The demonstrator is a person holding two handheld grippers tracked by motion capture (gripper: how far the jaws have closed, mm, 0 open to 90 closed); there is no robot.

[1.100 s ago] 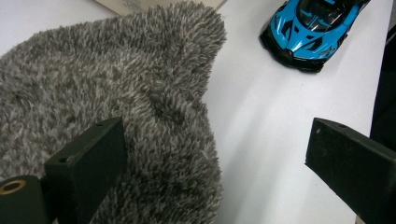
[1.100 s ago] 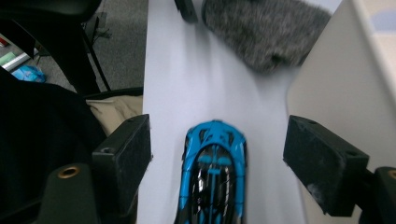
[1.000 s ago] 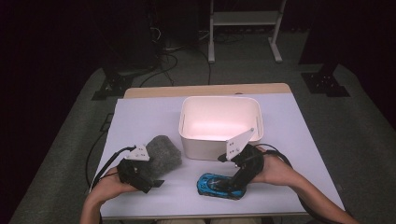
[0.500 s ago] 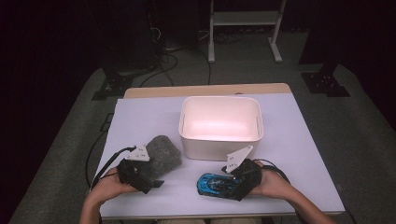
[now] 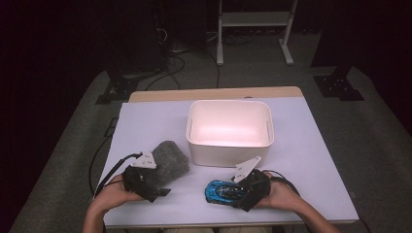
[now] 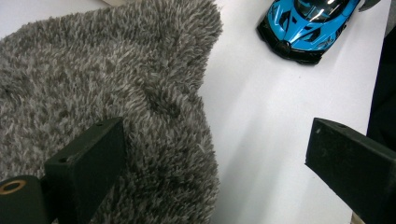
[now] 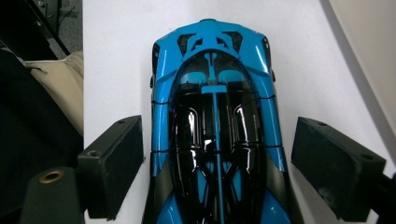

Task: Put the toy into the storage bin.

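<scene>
A blue and black toy car [image 5: 219, 190] lies on the white table near the front edge. In the right gripper view the car [image 7: 215, 93] fills the space between the jaws of my right gripper [image 7: 217, 163]. That gripper is open: its left jaw is close against the car's side and a small gap shows at its right jaw. A grey fuzzy cloth [image 5: 167, 158] lies at the front left. My left gripper [image 6: 219, 154] is open, with one jaw over the cloth [image 6: 93, 79] and the other over bare table.
A white open bin [image 5: 228, 153] stands mid-table just behind both grippers, with nothing visible in it. The table's [image 5: 311, 160] front edge is close under the person's hands. Cables trail from each gripper. Dark floor and stands surround the table.
My right gripper has moved from beside the bin toward the front edge and now straddles the toy car. The left gripper and the cloth have not moved.
</scene>
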